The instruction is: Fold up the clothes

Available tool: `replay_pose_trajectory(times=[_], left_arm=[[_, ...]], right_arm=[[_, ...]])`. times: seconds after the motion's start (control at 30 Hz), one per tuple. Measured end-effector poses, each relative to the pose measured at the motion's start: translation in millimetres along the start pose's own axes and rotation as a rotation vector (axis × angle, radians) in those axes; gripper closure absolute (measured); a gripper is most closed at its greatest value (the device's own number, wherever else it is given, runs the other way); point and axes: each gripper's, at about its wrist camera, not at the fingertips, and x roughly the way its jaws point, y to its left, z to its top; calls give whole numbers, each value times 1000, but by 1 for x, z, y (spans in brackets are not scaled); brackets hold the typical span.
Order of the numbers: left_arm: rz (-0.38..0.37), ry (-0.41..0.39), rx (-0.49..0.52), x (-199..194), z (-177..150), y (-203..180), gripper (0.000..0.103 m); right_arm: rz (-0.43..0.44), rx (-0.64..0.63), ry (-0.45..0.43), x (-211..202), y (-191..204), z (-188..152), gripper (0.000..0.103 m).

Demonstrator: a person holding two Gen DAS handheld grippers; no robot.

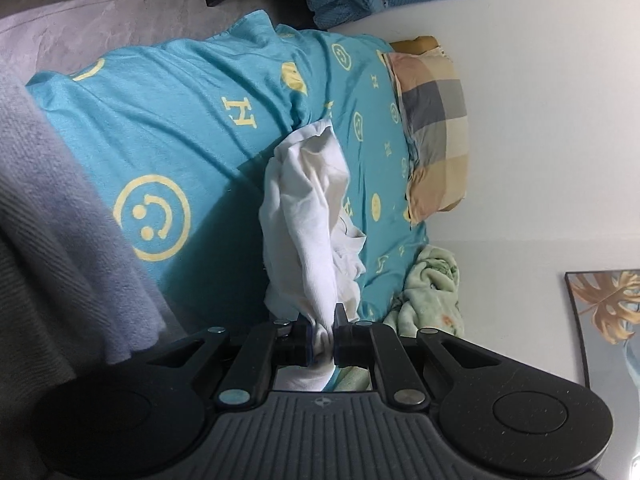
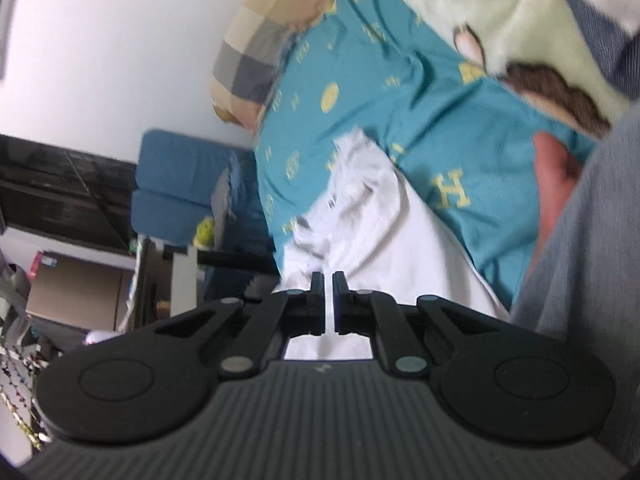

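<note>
A crumpled white garment [image 1: 308,208] hangs over the teal bed sheet [image 1: 180,128] with yellow smileys and letters. My left gripper [image 1: 322,316] is shut on a bunched corner of it, and white cloth fills the space between the pads. In the right wrist view the same white garment [image 2: 368,216] runs from the bed up under my right gripper [image 2: 328,280]. Its jaws stand almost together with a thin white strip of cloth pinched between them. The part of the garment below both grippers is hidden.
A checked pillow [image 1: 436,128] [image 2: 256,56] lies at the head of the bed by the white wall. A pale green blanket [image 1: 432,292] [image 2: 520,20] is heaped beside the garment. Grey-clad legs [image 2: 580,280] border the sheet. Blue cushions [image 2: 176,184] and dark furniture stand beyond.
</note>
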Motion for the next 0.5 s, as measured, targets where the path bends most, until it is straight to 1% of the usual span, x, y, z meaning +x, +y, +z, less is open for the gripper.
replay_pose_trajectory(times=[0.07,0.13,0.2,0.27,0.33,0.37,0.4,0.43,0.47,0.5], left_arm=[[-1,-3,-1,0,1,-2,94],[-5,-4,1,0,1,-6,94],[-8,-1,5,2,0,-11,94],[-10,1,9,4,0,-16,94],[-12,-1,11,6,0,-21,94],[-13,-2,11,7,1,-23,94],[-18,-1,9,8,1,-24,94],[-22,0,7,9,2,-25,94],[-32,2,8,10,4,-26,94],[-42,3,5,10,5,-26,94]], right_arm=[[-18,4,59,12,-3,-9,95],[-13,22,144,30,-3,-23,94],[-3,65,212,46,-4,-40,94],[11,139,292,63,-4,-59,92],[8,194,355,78,-4,-76,87],[26,237,358,81,-7,-85,74],[46,281,360,85,-9,-95,53],[84,337,339,88,-13,-102,41],[110,394,315,91,-18,-109,24],[131,450,293,94,-23,-115,22]])
